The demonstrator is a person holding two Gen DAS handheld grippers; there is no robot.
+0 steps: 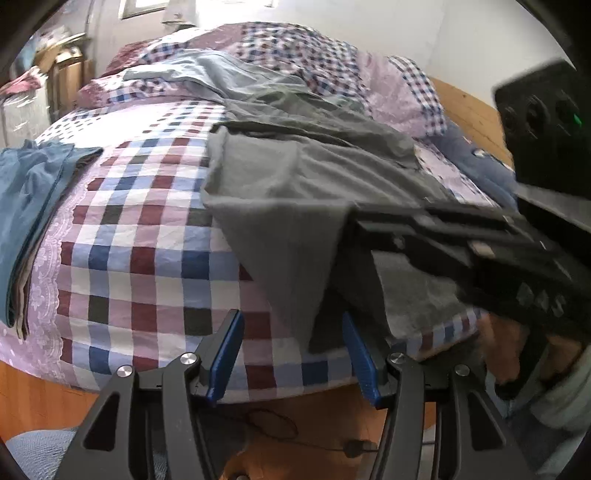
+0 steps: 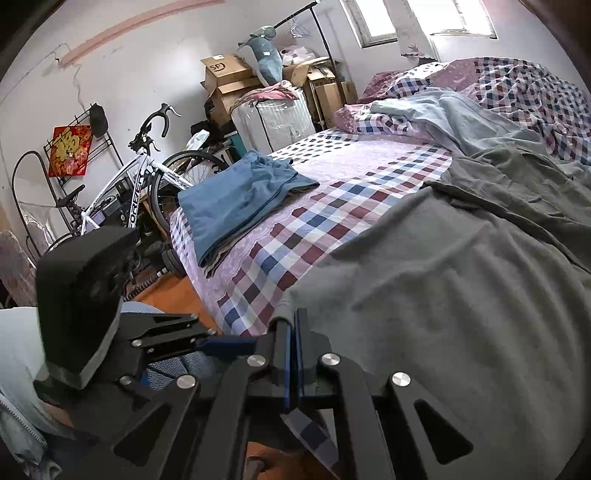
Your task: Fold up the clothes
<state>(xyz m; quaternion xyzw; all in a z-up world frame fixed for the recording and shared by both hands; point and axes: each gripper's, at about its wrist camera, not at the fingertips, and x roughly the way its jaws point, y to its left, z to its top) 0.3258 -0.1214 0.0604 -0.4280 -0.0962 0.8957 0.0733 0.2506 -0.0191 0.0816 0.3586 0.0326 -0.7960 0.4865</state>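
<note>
— Claws first: what are they doing?
— Right gripper (image 2: 294, 325) pinches the edge of the grey garment (image 2: 461, 288) at the checked bed (image 2: 295, 229)'s near edge. Left gripper (image 1: 293, 347) hangs wide apart just beside it, holding nothing.
— Anything folded?
— Blue folded clothes (image 2: 236, 199) lie well apart.

I count two claws: my left (image 1: 291, 354) and my right (image 2: 293, 350). There is one bed (image 2: 332, 192). On it I see three loose garments: one grey (image 2: 461, 266), one green-grey (image 2: 517, 177) and one pale blue (image 2: 454, 114). One folded stack (image 2: 236, 199) sits at the bed's far edge, blue on top; the layers under it I cannot count. Beyond the bed stand one bicycle (image 2: 136, 181), one red poster (image 2: 70, 149), one plush toy (image 2: 264, 55), two windows (image 2: 373, 22) and several boxes (image 2: 225, 72), number unclear.
</note>
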